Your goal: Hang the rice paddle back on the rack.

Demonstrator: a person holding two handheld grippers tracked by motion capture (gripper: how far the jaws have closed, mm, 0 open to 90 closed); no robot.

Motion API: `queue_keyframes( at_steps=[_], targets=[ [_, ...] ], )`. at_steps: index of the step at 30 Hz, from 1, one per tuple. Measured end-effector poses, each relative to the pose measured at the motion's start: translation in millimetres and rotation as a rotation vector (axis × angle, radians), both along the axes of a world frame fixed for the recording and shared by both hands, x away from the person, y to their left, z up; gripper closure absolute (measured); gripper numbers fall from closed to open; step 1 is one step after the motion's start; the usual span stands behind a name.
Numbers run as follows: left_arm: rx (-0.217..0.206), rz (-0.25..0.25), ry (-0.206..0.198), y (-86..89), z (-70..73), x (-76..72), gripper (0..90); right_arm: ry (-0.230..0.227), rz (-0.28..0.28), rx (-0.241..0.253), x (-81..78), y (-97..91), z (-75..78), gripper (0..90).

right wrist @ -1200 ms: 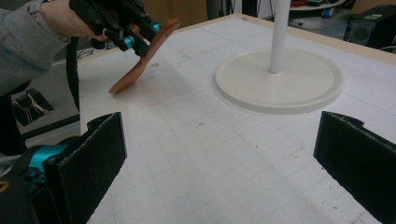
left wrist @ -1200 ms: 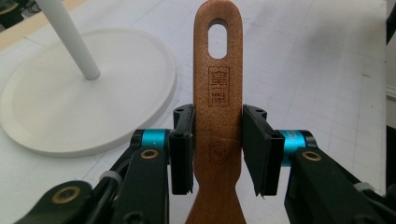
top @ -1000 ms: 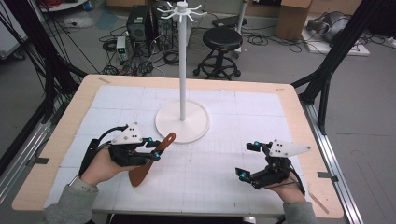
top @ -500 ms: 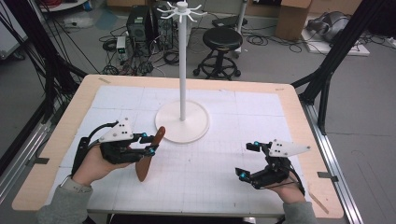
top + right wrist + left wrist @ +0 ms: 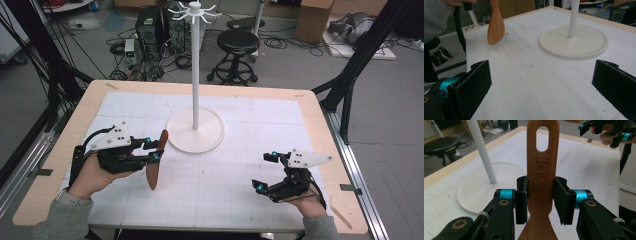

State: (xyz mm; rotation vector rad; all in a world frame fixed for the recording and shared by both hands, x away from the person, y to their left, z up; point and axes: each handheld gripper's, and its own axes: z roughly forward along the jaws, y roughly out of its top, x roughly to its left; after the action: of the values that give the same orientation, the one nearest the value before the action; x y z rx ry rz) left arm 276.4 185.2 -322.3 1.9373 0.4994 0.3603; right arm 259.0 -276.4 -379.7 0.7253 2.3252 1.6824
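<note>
A pale wooden tabletop [image 5: 320, 107] carries a white gridded mat [image 5: 235, 170] over most of its surface, and on that mat, toward the far middle, stands the round white base of a tall white stand [image 5: 195, 131].

1 wooden spatula [image 5: 156, 160], 1 white stand [image 5: 195, 112] and 2 grippers, left gripper [image 5: 150, 151] and right gripper [image 5: 263, 172], over 1 counter [image 5: 310, 107].

Two hands, two black two-jaw grippers over the table

The left gripper [image 5: 154, 151] is raised, its jaws clamped on something between the pads; the right gripper [image 5: 265, 172] sits low, jaws spread wide apart with nothing between.
</note>
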Motion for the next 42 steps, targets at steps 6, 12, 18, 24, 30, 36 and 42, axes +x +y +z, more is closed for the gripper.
queue_keyframes(
  at_steps=[6,12,18,24,30,36,42],
  targets=[
    [-0.004,0.0,0.0,3.3,-0.6,0.9,65.1,0.002,0.0,0.004,-0.5,-0.3,0.3,0.9],
    [-0.02,-0.017,-0.013,5.2,-0.1,0.4,65.0,0.0,0.001,0.004,-1.2,0.1,0.3,0.9],
    [-0.039,-0.02,-0.01,8.8,0.2,2.7,65.1,-0.001,0.0,0.002,-1.0,0.7,-0.4,0.9],
    [-0.077,0.001,-0.056,13.5,4.3,0.9,65.0,0.007,0.003,-0.002,-0.9,1.5,-1.3,0.9],
    [-0.098,0.011,-0.082,16.5,11.0,-1.2,65.1,0.009,0.007,-0.003,-0.4,2.4,-1.7,0.9],
    [-0.139,0.013,-0.07,20.9,15.0,1.7,65.1,0.011,0.01,0.0,1.5,3.0,-2.3,0.9],
    [-0.16,0.027,-0.06,25.4,16.7,7.4,65.0,0.014,0.026,-0.004,3.4,7.6,-2.6,0.9]
  ],
)
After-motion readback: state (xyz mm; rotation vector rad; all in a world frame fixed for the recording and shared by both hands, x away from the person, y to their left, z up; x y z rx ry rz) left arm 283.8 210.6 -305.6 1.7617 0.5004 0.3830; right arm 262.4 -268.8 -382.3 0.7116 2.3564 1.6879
